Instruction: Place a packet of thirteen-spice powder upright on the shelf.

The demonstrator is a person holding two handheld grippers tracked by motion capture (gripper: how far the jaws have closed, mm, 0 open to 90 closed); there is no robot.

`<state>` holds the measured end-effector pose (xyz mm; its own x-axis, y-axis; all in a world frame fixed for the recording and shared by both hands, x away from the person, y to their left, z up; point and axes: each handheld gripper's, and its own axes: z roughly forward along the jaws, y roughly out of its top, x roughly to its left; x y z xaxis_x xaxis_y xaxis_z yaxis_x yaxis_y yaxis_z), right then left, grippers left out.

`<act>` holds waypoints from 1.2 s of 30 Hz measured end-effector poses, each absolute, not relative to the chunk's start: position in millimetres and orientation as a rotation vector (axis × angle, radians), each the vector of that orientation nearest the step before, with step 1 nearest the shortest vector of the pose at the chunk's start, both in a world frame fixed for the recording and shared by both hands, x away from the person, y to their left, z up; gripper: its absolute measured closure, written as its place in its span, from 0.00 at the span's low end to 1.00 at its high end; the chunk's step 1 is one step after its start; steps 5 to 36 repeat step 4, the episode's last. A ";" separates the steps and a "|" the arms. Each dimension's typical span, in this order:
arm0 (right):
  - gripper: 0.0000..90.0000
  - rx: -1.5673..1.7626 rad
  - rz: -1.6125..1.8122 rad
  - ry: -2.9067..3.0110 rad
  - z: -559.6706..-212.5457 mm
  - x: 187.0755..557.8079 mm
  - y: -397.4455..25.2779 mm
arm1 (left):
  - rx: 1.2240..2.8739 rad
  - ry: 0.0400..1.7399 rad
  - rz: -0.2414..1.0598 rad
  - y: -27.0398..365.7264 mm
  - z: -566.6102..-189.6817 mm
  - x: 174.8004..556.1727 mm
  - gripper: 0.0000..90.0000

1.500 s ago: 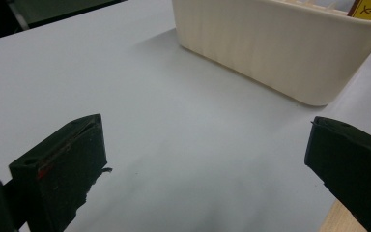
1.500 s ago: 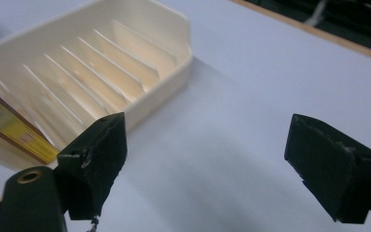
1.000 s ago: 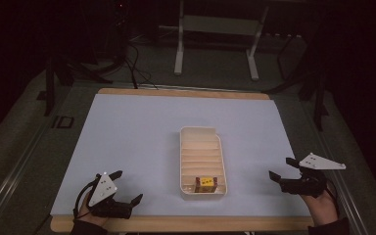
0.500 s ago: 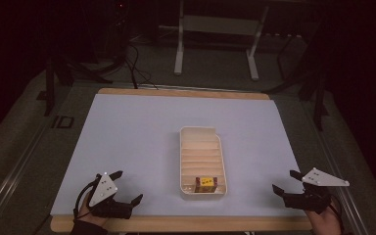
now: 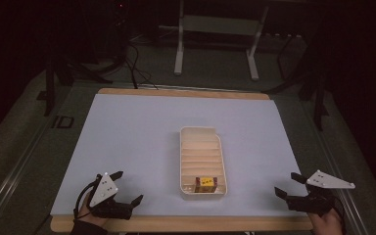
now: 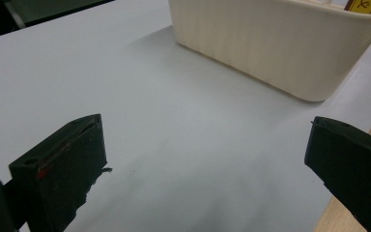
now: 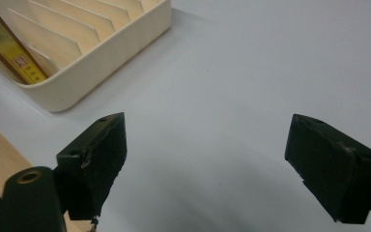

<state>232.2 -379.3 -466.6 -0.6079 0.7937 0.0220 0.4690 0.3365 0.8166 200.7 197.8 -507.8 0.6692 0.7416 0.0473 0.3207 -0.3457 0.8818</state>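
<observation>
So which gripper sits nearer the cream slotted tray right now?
Left, narrowly. The left gripper sits off the near-left corner of the cream slotted tray; the right gripper is slightly farther off the tray's near-right side. Both are open.

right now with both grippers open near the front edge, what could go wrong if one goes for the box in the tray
1. The box sits in the tray's nearest slot, between dividers, so open jaws may catch the rim.
2. The tray looks light and unsecured; a nudge from the right gripper or left gripper could slide it.
</observation>
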 end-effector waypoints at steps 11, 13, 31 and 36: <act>0.17 1.121 1.168 2.227 -467.6 232.6 -379.4 | 1.937 0.829 0.558 197.8 -507.9 200.9 0.01; 0.17 1.121 1.168 2.227 -467.6 232.6 -379.4 | 1.937 0.829 0.558 197.8 -507.9 200.9 0.01; 0.17 1.121 1.168 2.227 -467.6 232.6 -379.4 | 1.937 0.829 0.558 197.8 -507.9 200.9 0.01; 0.17 1.121 1.168 2.227 -467.6 232.6 -379.4 | 1.937 0.829 0.558 197.8 -507.9 200.9 0.01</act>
